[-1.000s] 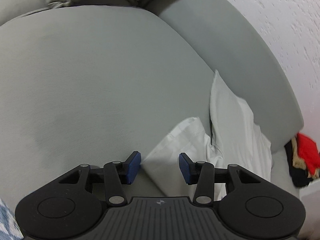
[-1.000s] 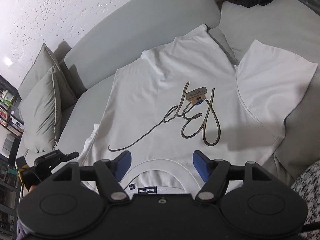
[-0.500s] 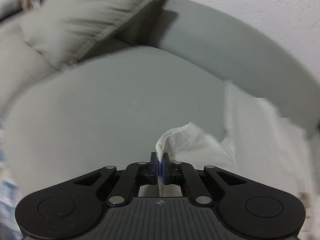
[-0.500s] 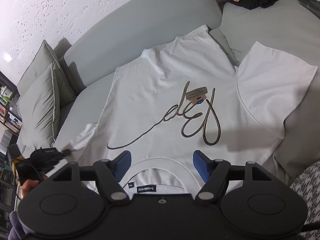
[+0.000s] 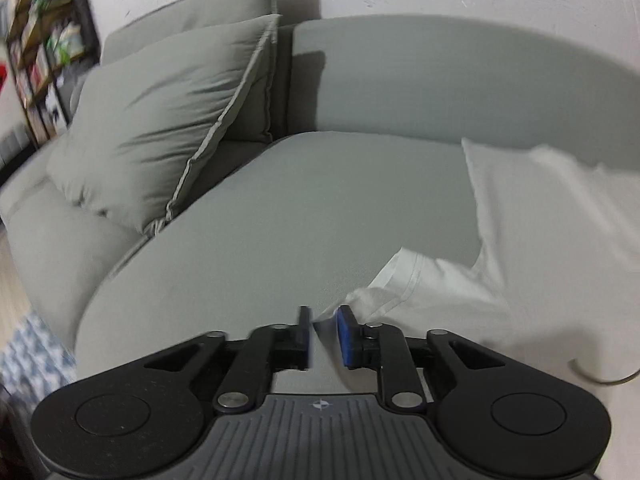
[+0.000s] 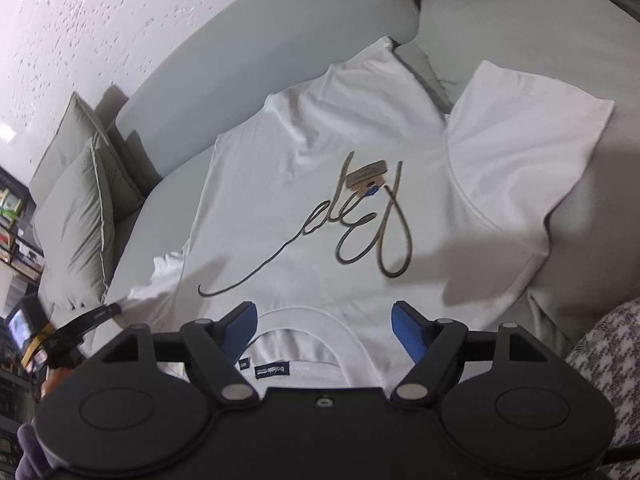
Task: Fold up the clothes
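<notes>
The left wrist view sits low and close over the sofa (image 5: pixel 280 208) seat, facing along it toward the cushions (image 5: pixel 160 120) at the far corner, with the shirt (image 5: pixel 540 240) at its right edge. The right wrist view looks down from higher, above the shirt (image 6: pixel 320 200) collar, toward the backrest. Both share the shirt's sleeve, the cushions (image 6: pixel 80 216) and the seat.
</notes>
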